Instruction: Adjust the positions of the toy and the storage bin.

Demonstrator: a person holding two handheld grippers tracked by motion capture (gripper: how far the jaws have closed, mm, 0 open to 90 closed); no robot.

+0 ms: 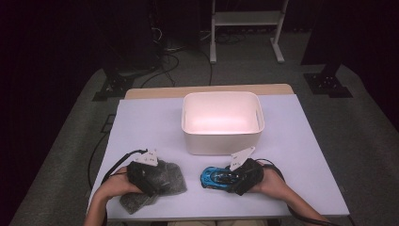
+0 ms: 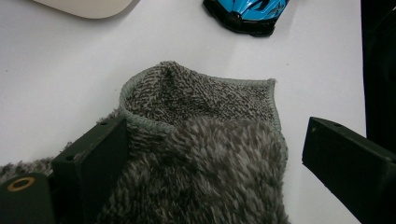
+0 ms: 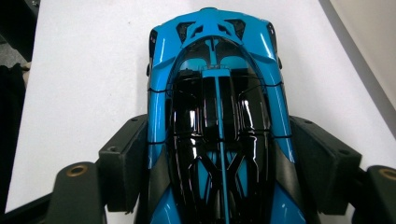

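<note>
A grey fluffy cloth (image 1: 171,178) lies bunched on the white table near the front left. My left gripper (image 1: 157,178) rests over it. In the left gripper view the cloth (image 2: 205,163) lies between the wide-apart jaws of the left gripper (image 2: 215,135); one jaw touches the pile, the other stands clear of it. A blue and black toy car (image 1: 214,177) sits at the front middle. My right gripper (image 1: 230,176) holds its rear half. In the right gripper view the right gripper (image 3: 219,126) has both pads against the sides of the car (image 3: 217,93), nose pointing away.
A white rectangular bin (image 1: 221,141) stands empty at the middle back of the table (image 1: 150,127), just beyond the car. The car (image 2: 247,11) and the bin's corner (image 2: 88,5) lie beyond the cloth. The bin's wall (image 3: 369,42) runs beside the car.
</note>
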